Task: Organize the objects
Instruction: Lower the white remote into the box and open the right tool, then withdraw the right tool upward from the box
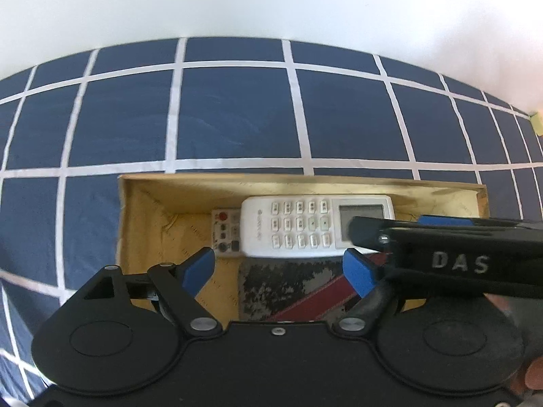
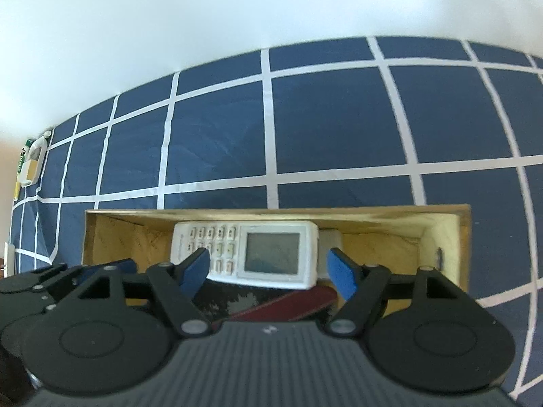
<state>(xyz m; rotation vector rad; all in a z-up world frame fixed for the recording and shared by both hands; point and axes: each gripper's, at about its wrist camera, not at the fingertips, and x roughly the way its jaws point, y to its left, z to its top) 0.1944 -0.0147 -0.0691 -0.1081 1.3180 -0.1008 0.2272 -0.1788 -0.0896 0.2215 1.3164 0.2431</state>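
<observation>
Letting go cleanly looks like the job of the moment: both grippers hang over the yellow box (image 1: 142, 203), and the white remote (image 1: 305, 224) already lies inside it, across a smaller remote (image 1: 225, 234) with a red button and partly over a dark, worn item with a red stripe (image 1: 298, 288) (I cannot tell what that one is). To finish well, I would lift each tool straight up so no finger snags the remote or drags the box along the blue checked cloth (image 1: 237, 115).

On the left gripper (image 1: 280, 269) the blue pads stand spread, nothing pinched between them. The right gripper (image 2: 269, 271) is likewise spread, its pads either side of the white remote (image 2: 244, 254) but, as far as I can judge, hovering above it rather than pressing on it. Both tools point steeply down into the box, side by side, the right one's black arm crossing the left camera's view. Off at the far left edge of the cloth sits a small white holder (image 2: 32, 162) with odds and ends.
</observation>
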